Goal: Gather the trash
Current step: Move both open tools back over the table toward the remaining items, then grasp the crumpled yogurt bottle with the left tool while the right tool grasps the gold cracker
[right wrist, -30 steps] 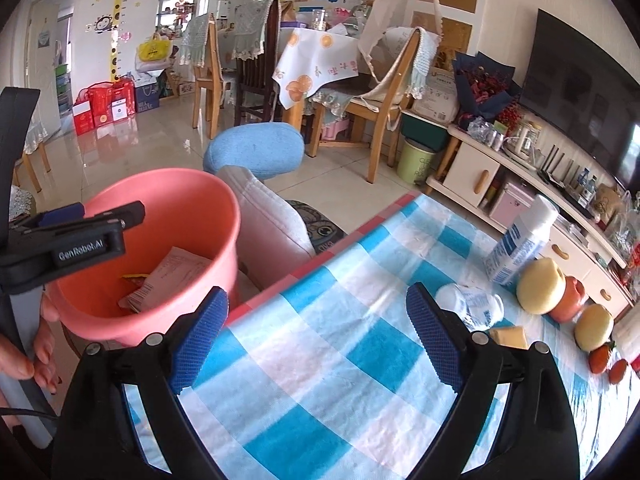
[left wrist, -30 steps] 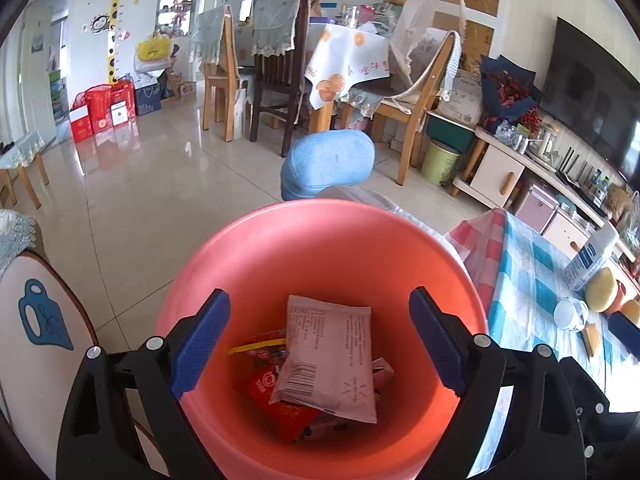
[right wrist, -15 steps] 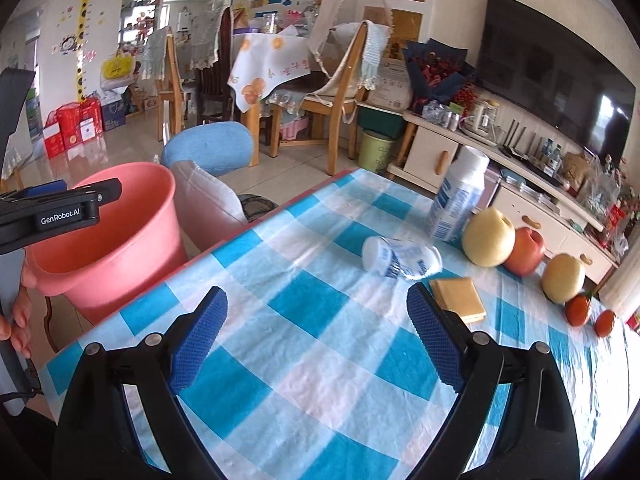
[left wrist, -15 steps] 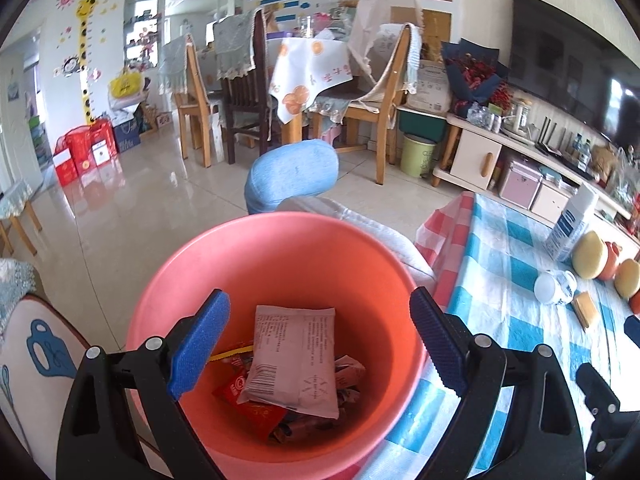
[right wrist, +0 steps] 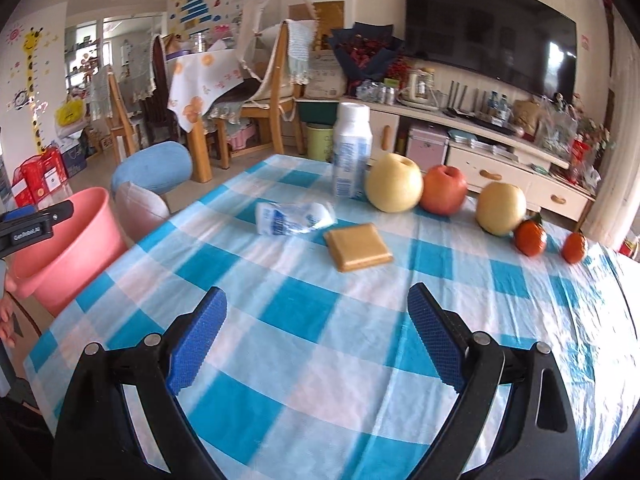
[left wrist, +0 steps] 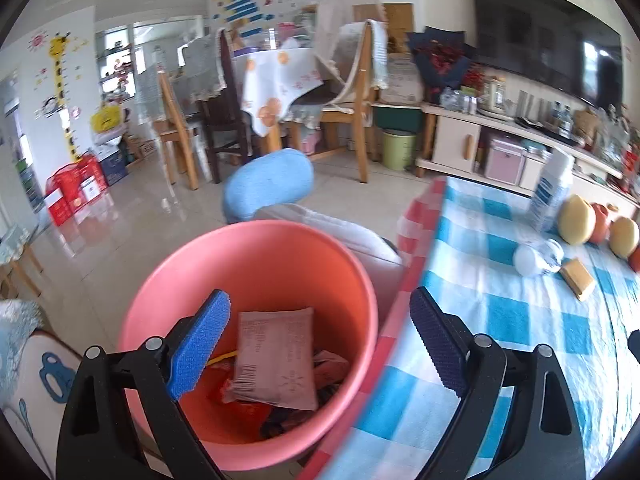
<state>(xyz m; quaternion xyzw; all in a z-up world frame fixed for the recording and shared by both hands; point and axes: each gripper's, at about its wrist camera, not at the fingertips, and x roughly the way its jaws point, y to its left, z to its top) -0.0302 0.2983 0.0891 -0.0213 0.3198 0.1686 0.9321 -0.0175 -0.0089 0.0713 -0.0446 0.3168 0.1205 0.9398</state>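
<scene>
A pink bucket stands beside the table edge and holds a pale wrapper on top of red packets. My left gripper hangs open above the bucket's right rim with nothing between its fingers. My right gripper is open over the blue-checked tablecloth, also empty. Ahead of it lie a crushed plastic bottle on its side and a flat tan packet. The bucket shows at the left of the right wrist view, with the left gripper's side over it.
An upright white bottle, two yellow pears, a red apple and two small oranges stand along the table's far side. A blue stool and grey cushion sit behind the bucket. Chairs and a TV cabinet lie beyond.
Both grippers have swung to the right. The bucket slid left in both views, and the bottles, tan packet and fruit came to the middle of the right wrist view. Both grippers stayed open.
</scene>
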